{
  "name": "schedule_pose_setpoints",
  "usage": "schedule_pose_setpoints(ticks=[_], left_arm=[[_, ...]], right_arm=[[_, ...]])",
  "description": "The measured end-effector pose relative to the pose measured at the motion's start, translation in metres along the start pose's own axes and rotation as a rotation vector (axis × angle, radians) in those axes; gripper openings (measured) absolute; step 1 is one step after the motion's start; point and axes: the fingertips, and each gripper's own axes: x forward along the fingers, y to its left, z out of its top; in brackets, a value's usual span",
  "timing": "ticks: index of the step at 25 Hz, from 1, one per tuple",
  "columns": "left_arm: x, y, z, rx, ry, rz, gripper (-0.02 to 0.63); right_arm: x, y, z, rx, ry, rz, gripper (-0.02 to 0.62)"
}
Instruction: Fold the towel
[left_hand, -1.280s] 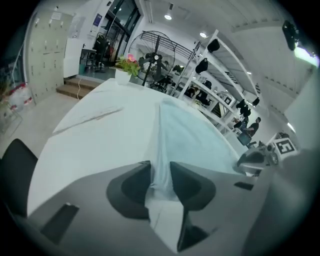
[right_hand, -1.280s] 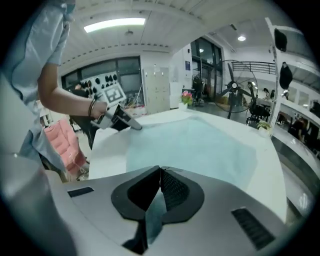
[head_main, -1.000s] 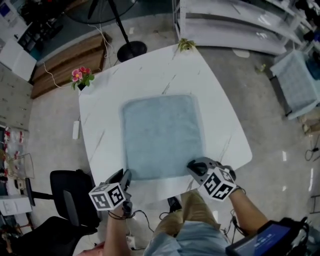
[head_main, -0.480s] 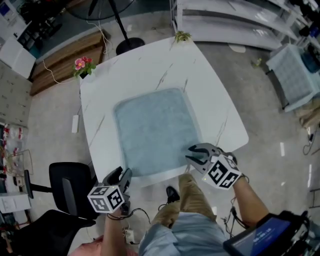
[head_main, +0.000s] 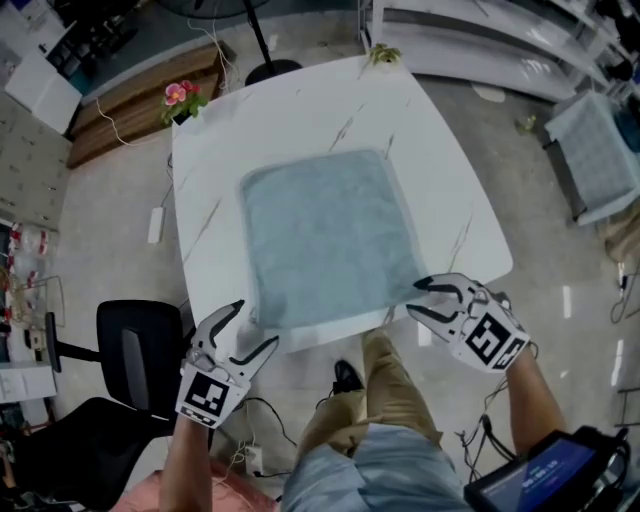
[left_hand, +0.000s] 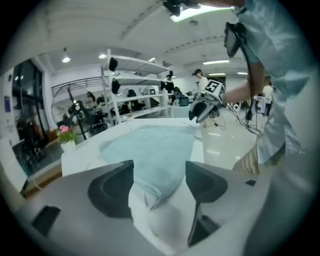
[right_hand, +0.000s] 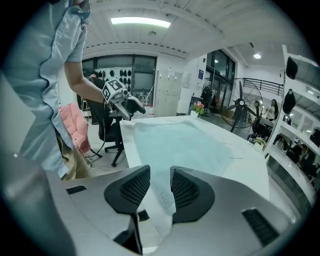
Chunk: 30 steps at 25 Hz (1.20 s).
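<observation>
Pale blue terry towel (head_main: 325, 235) lies flat on the white marble surface (head_main: 450, 200). My left claw (head_main: 255, 325) and right claw (head_main: 414, 297) hover just off its near corners, left wide, right partway, both opening, gripping nothing. I judge this a release between folds; next I need fresh corner grips.

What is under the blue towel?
The white table shows all around the towel. The part beneath it is covered, so anything hidden there can't be seen.

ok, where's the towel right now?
Head view: the towel lies spread flat in the middle of the white table, its near edge along the person's side, with the pink flowers beyond its far-left corner.
</observation>
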Motion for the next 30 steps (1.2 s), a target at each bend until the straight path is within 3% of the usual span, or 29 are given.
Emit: schedule_pose_setpoints(ticks=[5,9,12,15,19,24,27,28,30], left_arm=[[0.021,-0.014,-0.026,0.217,0.042,-0.094,0.324],[0.031,-0.011,-0.047,0.298,0.106,-0.116,0.218],[0.035,-0.01,-0.057,0.323,0.133,-0.12,0.173],[0.035,-0.007,-0.059,0.317,0.13,-0.106,0.115],[0.041,-0.008,-0.058,0.309,0.107,-0.107,0.092],[0.041,-0.012,-0.056,0.344,0.094,-0.127,0.087],[0.041,-0.015,-0.056,0.377,0.106,-0.134,0.082],[0.041,-0.016,-0.056,0.38,0.107,-0.136,0.069],[0.042,-0.016,-0.056,0.361,0.104,-0.135,0.05]], right_arm=[[0.002,0.009,-0.006,0.002,-0.002,0.028,0.141],[0.003,0.012,-0.006,-0.023,0.007,0.057,0.141],[0.004,0.008,-0.008,-0.052,0.016,0.061,0.143],[0.009,-0.001,-0.017,-0.166,0.064,0.063,0.147],[0.014,-0.002,-0.039,-0.319,0.162,0.111,0.158],[0.021,-0.003,-0.049,-0.383,0.183,0.109,0.15],[0.026,-0.005,-0.049,-0.401,0.175,0.089,0.103],[0.027,-0.006,-0.049,-0.403,0.173,0.081,0.058],[0.026,-0.007,-0.05,-0.387,0.167,0.07,0.041]])
